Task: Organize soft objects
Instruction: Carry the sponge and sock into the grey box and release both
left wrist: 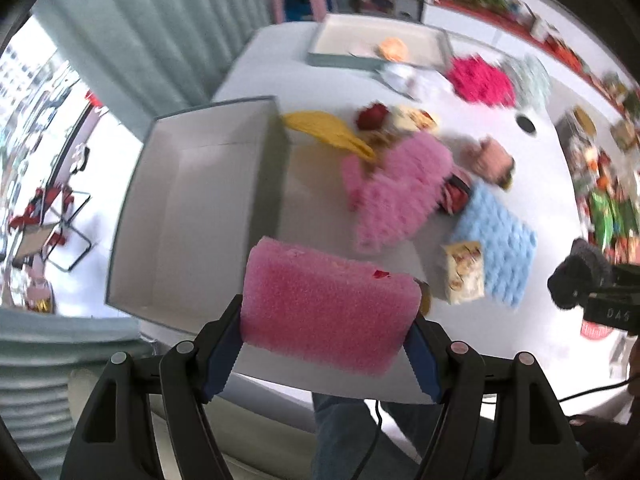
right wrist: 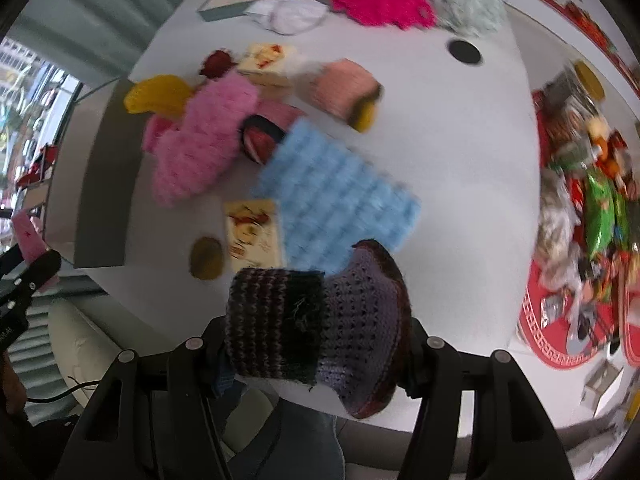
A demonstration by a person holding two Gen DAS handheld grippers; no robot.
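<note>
With the box (left wrist: 192, 208) bare inside and most soft things on the table (right wrist: 460, 168), the left gripper (left wrist: 326, 344) pinched a pink sponge (left wrist: 328, 304) above the table edge while the right gripper (right wrist: 316, 344) pinched a knitted sock (right wrist: 320, 320).

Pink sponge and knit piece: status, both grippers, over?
Left gripper shut on pink sponge, beside open grey box. Right gripper shut on dark knit piece, above table. Nothing blocking the box.

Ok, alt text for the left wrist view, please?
The left tongs grip a pink foam sponge above a white table, beside an open grey box. Beyond lie a fluffy pink cloth, a blue foam pad and other soft items.
</note>
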